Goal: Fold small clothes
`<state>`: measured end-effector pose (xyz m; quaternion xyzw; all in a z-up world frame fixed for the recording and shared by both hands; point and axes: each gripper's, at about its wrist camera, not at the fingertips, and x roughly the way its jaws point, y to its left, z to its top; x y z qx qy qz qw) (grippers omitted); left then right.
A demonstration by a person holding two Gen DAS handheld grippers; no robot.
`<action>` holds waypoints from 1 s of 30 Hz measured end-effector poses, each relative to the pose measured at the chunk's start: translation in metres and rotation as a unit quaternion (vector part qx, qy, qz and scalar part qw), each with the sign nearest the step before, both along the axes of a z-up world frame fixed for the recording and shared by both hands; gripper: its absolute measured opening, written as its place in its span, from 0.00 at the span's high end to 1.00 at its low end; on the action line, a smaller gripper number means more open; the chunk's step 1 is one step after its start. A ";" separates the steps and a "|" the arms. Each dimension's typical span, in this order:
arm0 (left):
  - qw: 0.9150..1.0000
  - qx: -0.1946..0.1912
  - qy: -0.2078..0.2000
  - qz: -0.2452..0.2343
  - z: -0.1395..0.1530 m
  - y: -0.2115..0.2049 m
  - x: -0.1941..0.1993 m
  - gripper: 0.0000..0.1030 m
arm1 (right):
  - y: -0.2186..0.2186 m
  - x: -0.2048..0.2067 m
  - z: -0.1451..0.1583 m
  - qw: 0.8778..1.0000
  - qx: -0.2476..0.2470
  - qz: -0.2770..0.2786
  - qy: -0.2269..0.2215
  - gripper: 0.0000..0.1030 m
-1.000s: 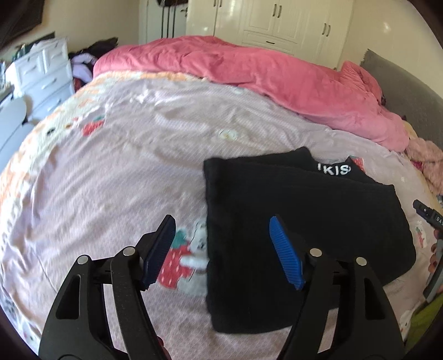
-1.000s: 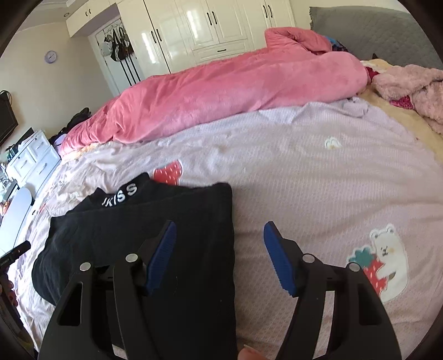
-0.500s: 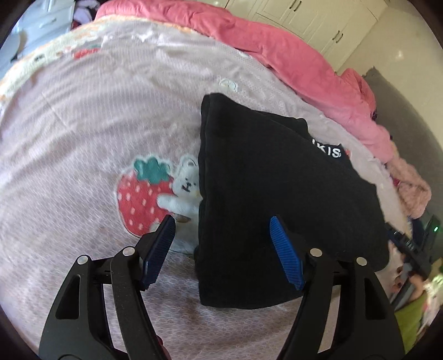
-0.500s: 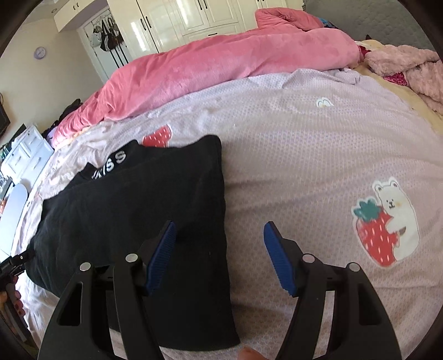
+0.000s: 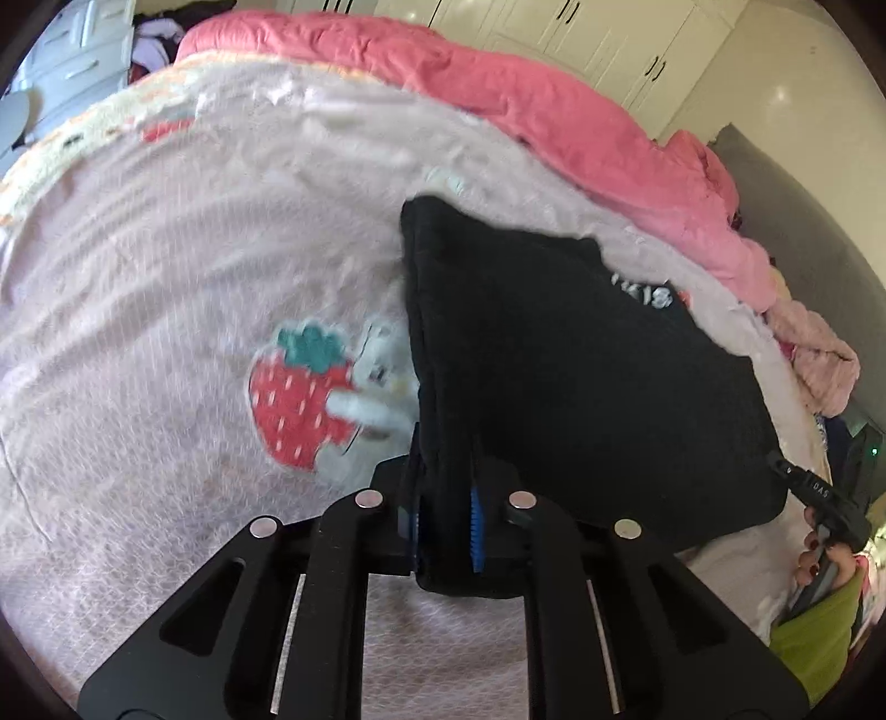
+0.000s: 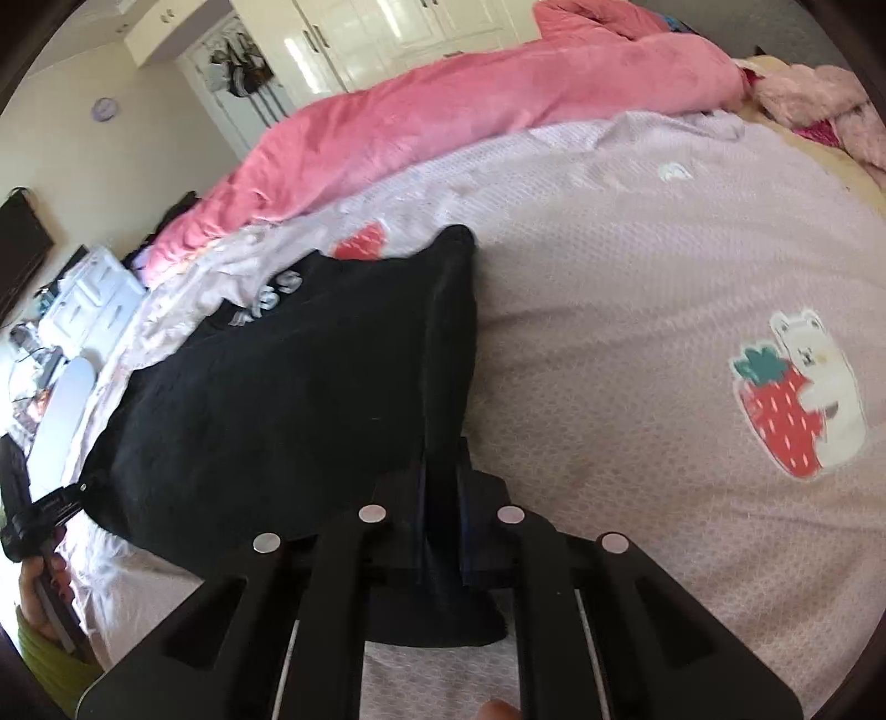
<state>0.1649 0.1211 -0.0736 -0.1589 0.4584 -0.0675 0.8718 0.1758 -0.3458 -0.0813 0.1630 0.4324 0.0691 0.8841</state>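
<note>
On the black garment [image 5: 581, 354] we read white letters, "KIS" in the left wrist view and "SS" in the right wrist view, the rest being folded under or blurred. On the far gripper [image 5: 819, 493] at the right edge we read small white letters, "DAS".

A pink duvet [image 6: 470, 116] lies bunched along the far edge of the lilac sheet [image 6: 637, 266] (strawberry-and-bear prints); white wardrobes [image 6: 343, 33] stand beyond the duvet.
</note>
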 end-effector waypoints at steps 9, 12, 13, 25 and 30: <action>1.000 0.013 0.007 0.017 -0.007 0.004 -0.004 0.77 | -0.006 0.005 -0.011 0.999 -0.025 -0.027 0.021 0.68; 0.999 0.019 -0.011 0.027 0.006 0.005 -0.015 0.77 | -0.009 0.003 -0.003 0.999 -0.026 -0.031 0.010 0.61; 0.999 0.031 -0.024 0.030 0.013 0.004 -0.021 0.77 | -0.009 0.002 0.002 0.999 -0.029 -0.030 0.000 0.61; 0.988 0.129 -0.078 -0.030 0.052 -0.076 -0.024 0.60 | 0.066 -0.015 0.034 0.990 -0.079 0.077 -0.084 0.50; 0.984 0.172 -0.043 -0.035 0.024 -0.104 0.002 0.50 | 0.090 -0.009 0.015 0.988 -0.097 0.111 -0.050 0.40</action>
